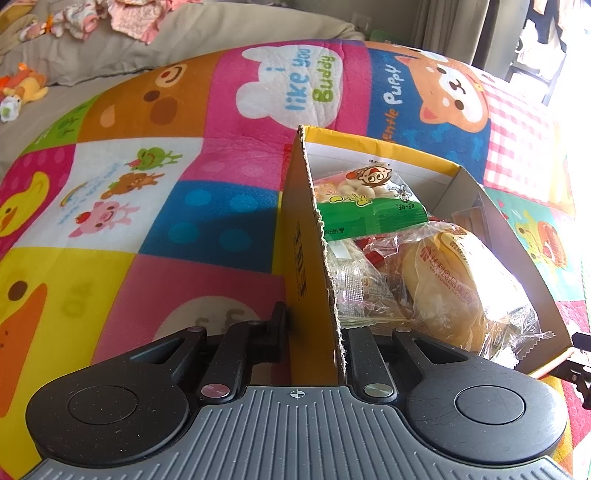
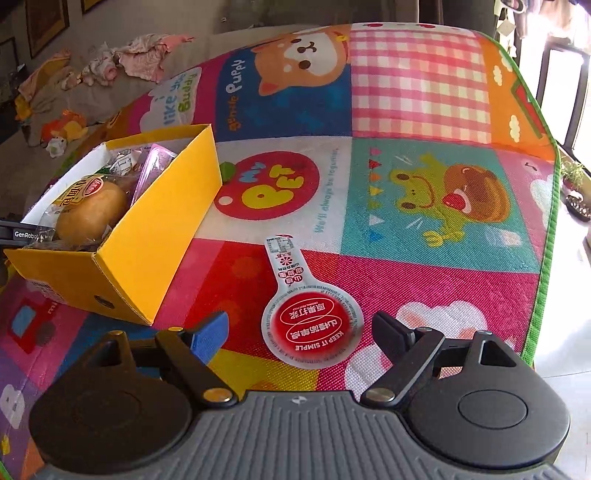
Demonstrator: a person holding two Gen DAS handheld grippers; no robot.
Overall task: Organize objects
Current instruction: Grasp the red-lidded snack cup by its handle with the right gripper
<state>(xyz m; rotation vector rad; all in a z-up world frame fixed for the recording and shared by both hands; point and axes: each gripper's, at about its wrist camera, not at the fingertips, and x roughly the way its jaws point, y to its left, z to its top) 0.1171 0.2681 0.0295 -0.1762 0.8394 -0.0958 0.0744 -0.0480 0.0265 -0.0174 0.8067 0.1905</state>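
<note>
In the left wrist view my left gripper (image 1: 318, 332) is shut on the near left wall of a yellow cardboard box (image 1: 308, 236), one finger outside and one inside. The box holds a green snack packet (image 1: 369, 201), a bun in clear wrap (image 1: 454, 291) and some clear packets (image 1: 356, 291). In the right wrist view the box (image 2: 155, 251) stands at the left with the bun (image 2: 92, 216) showing inside. A paddle-shaped red and white snack packet (image 2: 312, 325) lies flat on the mat. My right gripper (image 2: 299, 334) is open, its fingers on either side of the packet's round end, not touching it.
Everything rests on a colourful cartoon play mat (image 2: 417, 122). Its green edge (image 2: 546, 236) runs down the right, with bare floor beyond. A grey sofa (image 1: 155, 44) behind carries clothes (image 1: 129, 18) and plush toys (image 1: 26, 86).
</note>
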